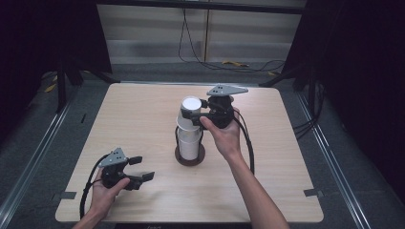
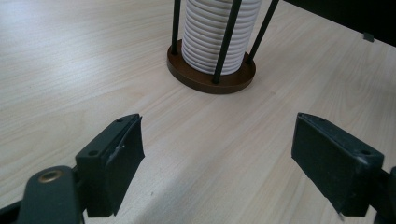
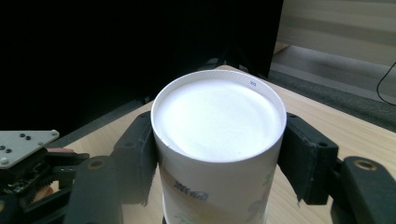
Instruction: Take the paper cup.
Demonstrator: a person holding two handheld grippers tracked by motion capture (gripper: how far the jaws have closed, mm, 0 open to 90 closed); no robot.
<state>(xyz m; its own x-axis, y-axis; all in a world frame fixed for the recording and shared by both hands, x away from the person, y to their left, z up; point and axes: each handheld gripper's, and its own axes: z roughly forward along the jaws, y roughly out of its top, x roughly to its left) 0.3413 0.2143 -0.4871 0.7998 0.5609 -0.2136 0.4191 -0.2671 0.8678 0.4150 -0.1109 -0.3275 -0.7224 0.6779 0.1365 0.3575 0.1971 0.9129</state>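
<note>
An upturned white paper cup point(image 1: 191, 106) tops a stack of white cups point(image 1: 190, 143) held in a holder of thin black rods on a round brown base point(image 1: 189, 161) at the table's middle. My right gripper point(image 1: 195, 115) comes in from the right, shut on that top cup. In the right gripper view the cup point(image 3: 219, 116) sits between both black pads point(image 3: 306, 158), which press on its sides. My left gripper point(image 1: 141, 168) rests low at the front left, open and with nothing in it. The left gripper view has its jaws point(image 2: 217, 158) wide apart, facing the stack point(image 2: 212, 37) and base point(image 2: 210, 77).
The light wooden table point(image 1: 138, 114) has bare surface all round the holder. Black cables point(image 1: 248, 143) trail from both grippers. Dark stands and floor cables lie beyond the far edge. The left gripper's grey plate point(image 3: 23, 142) appears low in the right gripper view.
</note>
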